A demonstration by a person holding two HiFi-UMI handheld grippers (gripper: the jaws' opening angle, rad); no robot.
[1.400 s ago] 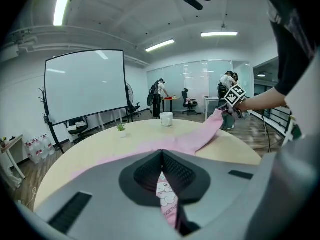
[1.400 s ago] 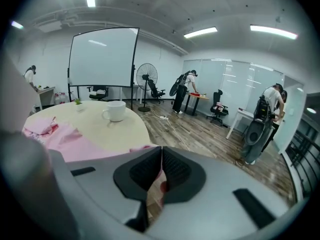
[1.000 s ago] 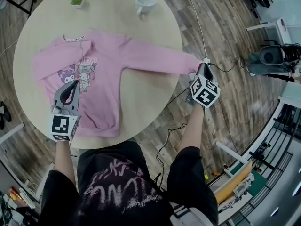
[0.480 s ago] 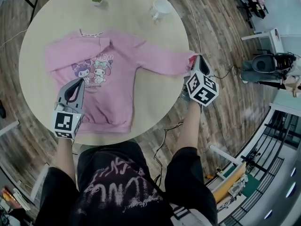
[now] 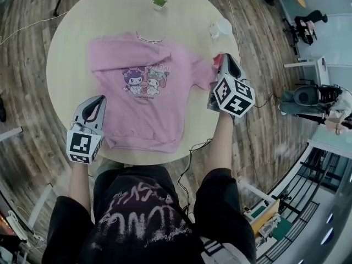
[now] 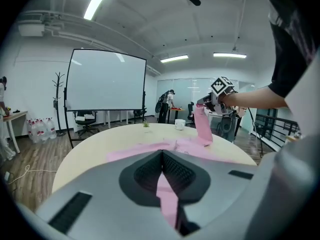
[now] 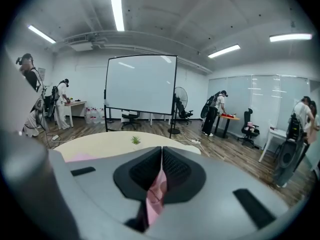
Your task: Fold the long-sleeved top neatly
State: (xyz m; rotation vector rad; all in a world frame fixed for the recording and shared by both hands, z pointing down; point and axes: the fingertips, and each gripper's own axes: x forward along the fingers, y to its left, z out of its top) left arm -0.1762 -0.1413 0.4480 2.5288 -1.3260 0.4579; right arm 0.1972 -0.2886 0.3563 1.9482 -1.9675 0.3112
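Pink long-sleeved fabric top (image 5: 144, 106), cartoon print on the chest, lies front-up across the middle of the head view on a round pale-wood table (image 5: 71, 48). The neckline points to the top of the frame. The hem sits close to the table's lower edge. The body is mostly flat, with wrinkles at the shoulders.

Right-side sleeve (image 5: 203, 73) is bunched short, its cuff raised off the table. Right gripper (image 5: 224, 58), centre right of the frame, is clenched on that cuff. Its own view shows pink cloth pinched between the closed black ribbed pads (image 7: 176, 169). In the left gripper view the sleeve hangs as a pink strip from the right gripper down to the tabletop.

Left gripper (image 5: 100, 99), lower left of the frame, sits at the top's left edge not far above the hem. Its jaws are clamped on a fold of the pink cloth, and its own view shows a strip of it running down between them.

Small green potted plant (image 5: 160, 0) stands at top centre, beyond the neckline and apart from it. White mug (image 5: 222, 26) is at the table's upper right rim, just above the right gripper. Grey-brown plank floor (image 5: 33, 147) lies all round. Black cable (image 5: 192, 158) trails below the table edge. Person's black printed shirt (image 5: 143, 219) fills bottom centre. White screen on a black frame (image 7: 141, 84) stands in the background of both gripper views, with people standing far off.
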